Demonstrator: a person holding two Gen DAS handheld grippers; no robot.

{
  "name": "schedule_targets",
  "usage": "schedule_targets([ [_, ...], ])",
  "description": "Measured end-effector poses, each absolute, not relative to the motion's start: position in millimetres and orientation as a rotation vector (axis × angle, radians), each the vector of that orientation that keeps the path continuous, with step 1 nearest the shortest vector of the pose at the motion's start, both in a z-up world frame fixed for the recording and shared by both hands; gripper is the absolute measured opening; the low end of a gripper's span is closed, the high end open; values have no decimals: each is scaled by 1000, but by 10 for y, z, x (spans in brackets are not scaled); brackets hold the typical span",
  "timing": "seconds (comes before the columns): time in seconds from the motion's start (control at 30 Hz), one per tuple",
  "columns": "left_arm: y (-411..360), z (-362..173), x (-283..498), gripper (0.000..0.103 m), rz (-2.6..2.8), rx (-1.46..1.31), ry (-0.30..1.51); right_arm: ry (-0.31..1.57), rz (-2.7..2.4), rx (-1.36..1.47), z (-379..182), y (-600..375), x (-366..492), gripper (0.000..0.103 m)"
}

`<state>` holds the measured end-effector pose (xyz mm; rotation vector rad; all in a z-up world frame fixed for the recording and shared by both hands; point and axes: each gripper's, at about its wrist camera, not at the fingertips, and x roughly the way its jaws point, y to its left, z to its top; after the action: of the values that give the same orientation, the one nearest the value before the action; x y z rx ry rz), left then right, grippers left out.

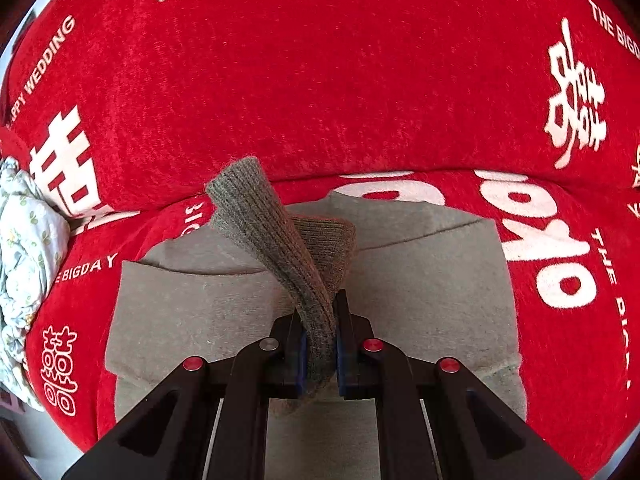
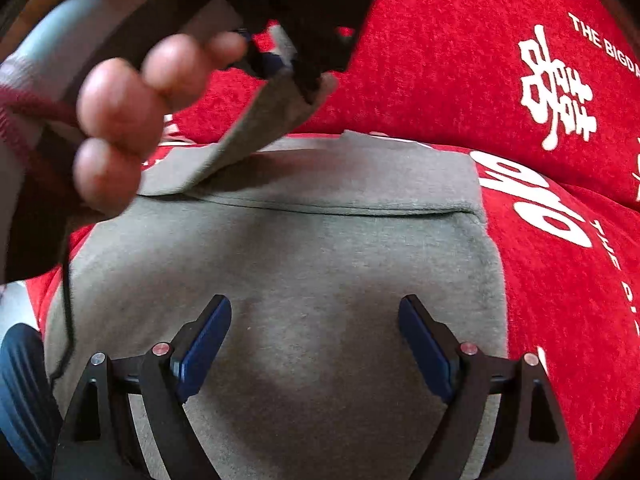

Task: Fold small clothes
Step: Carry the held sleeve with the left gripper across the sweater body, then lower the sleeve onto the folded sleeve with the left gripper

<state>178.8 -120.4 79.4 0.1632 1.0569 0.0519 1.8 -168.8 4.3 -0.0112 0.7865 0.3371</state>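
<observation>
Left gripper [image 1: 320,344] is angled steeply down, clamped on a ribbed cuff [image 1: 276,240] of the grey garment [image 2: 288,280], lifted above it. Right gripper [image 2: 316,344] is held low over the garment, jaws apart, nothing gripped. Garment is spread on a red printed cover [image 1: 320,80]. Floral cloth [image 1: 24,240] is bunched at left.

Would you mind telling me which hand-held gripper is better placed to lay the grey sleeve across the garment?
Left. The left hand-held gripper is already shut on the ribbed sleeve cuff, lifted above the grey garment. The right hand-held gripper is open, holding nothing.
</observation>
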Motion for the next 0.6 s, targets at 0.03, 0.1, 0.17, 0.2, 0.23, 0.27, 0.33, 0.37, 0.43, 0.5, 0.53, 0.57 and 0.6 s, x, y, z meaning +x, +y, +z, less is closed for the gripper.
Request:
schedule_targets([
  [0.03,-1229,785,1791,12,51,172,1056,791,354,-20,43,-1673,20,88],
  [0.1,-1275,760,1804,12,42,167,1063,799,396,-29,31,-1657,22,88],
  [0.17,-1315,730,1818,12,30,156,1075,800,404,-11,26,-1684,11,89],
  [0.2,-1342,714,1822,12,26,160,1078,797,407,-2,30,-1700,4,89],
  [0.23,-1371,701,1827,12,23,169,1078,796,410,3,31,-1710,-4,89],
  [0.27,-1401,687,1830,12,22,179,1077,797,413,2,25,-1711,-13,89],
  [0.33,-1454,649,1848,12,15,190,1083,797,415,-10,22,-1702,-33,90],
  [0.37,-1474,631,1858,12,13,193,1087,795,415,-23,21,-1685,-45,90],
  [0.43,-1519,593,1871,12,7,200,1094,794,416,-56,15,-1645,-75,91],
  [0.5,-1558,550,1877,12,-2,205,1102,792,417,-84,11,-1616,-92,91],
  [0.53,-1561,538,1872,12,-6,205,1104,791,418,-101,9,-1596,-110,91],
  [0.57,-1577,517,1876,12,-9,205,1108,791,419,-121,5,-1575,-126,91],
  [0.6,-1591,489,1879,12,-13,207,1114,791,419,-140,0,-1557,-137,91],
])
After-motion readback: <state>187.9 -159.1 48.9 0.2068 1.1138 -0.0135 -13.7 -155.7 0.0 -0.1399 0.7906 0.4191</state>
